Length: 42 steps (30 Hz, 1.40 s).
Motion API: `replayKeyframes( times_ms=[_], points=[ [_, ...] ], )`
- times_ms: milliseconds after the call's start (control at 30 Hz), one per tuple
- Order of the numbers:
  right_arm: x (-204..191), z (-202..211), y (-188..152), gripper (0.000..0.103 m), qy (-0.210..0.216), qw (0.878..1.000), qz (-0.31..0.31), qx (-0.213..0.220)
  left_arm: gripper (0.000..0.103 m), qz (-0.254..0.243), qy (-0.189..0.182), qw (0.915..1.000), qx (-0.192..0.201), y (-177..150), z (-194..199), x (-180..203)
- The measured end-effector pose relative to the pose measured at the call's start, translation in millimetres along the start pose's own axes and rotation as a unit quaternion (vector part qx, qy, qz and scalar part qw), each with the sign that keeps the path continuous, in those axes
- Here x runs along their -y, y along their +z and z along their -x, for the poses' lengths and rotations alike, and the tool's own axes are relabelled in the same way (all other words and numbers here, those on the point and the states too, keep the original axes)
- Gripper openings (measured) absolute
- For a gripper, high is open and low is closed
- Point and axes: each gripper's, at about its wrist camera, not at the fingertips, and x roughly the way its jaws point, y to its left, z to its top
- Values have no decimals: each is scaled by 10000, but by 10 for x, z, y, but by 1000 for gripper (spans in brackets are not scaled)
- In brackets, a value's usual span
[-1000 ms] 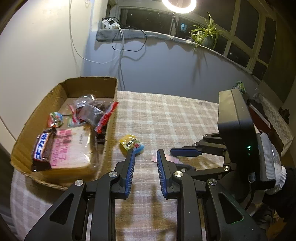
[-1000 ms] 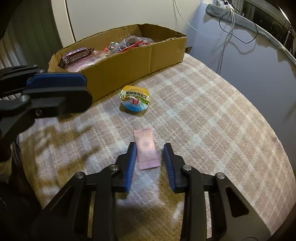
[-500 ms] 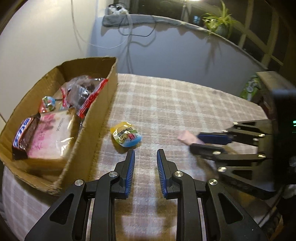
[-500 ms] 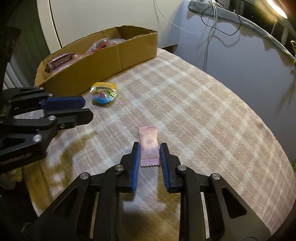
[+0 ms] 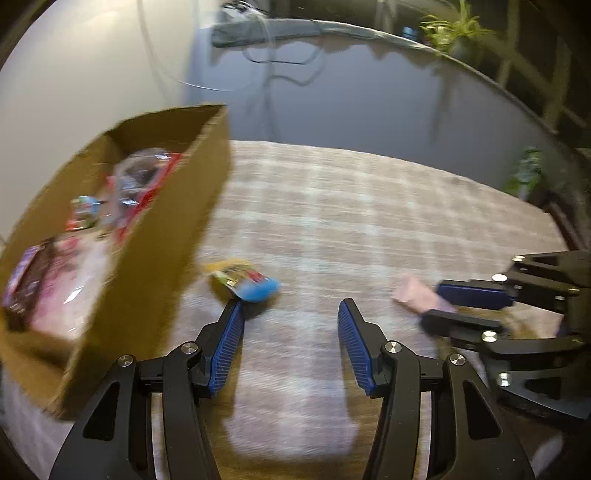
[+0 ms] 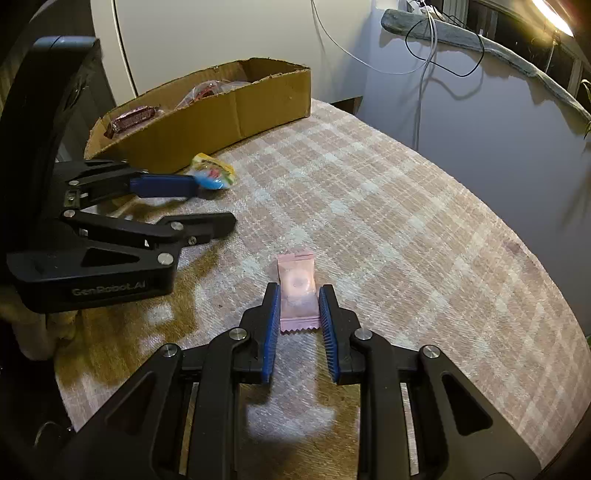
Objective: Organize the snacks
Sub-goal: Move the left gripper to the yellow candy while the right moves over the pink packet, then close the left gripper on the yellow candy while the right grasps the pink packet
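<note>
The right hand-held gripper [image 6: 297, 306] seems clamped on the pink sachet [image 6: 296, 282]; the left hand-held gripper [image 5: 290, 314] is opening, empty, toward the jelly cup [image 5: 243, 282] beside the box [image 5: 166, 236].

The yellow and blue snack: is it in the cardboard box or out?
Out. The yellow and blue snack lies on the tablecloth beside the cardboard box.

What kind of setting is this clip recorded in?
Probably a room in a home, at night: a table under a checked cloth, a cardboard box of snacks on it, and a windowsill with a potted plant and trailing cables.
</note>
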Motion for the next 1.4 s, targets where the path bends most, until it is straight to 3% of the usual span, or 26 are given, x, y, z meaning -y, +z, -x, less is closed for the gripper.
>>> replayKeyframes(
  times_ms=[100,333,600,800,867,967,1400],
  points=[
    [34,11,-15,23,59,10000,-48,62,53,42,-17,10000,18,13,6,1],
    [88,29,-26,23,150,9997,-120,129,57,225,647,9976,-133,77,-104,22],
    [111,89,-43,23,249,9993,-108,254,62,263,848,9960,-39,206,-238,72],
    [174,89,-56,23,241,9992,-219,248,55,212,669,9975,-26,238,-274,45],
    [178,79,-59,23,234,9992,-229,217,41,59,620,9981,-17,235,-261,89],
    [166,59,-61,23,189,9995,-212,162,31,-151,547,9984,-24,233,-246,157],
    [171,108,-104,22,37,9989,-464,92,30,-246,43,9997,29,141,-41,272]
  ],
)
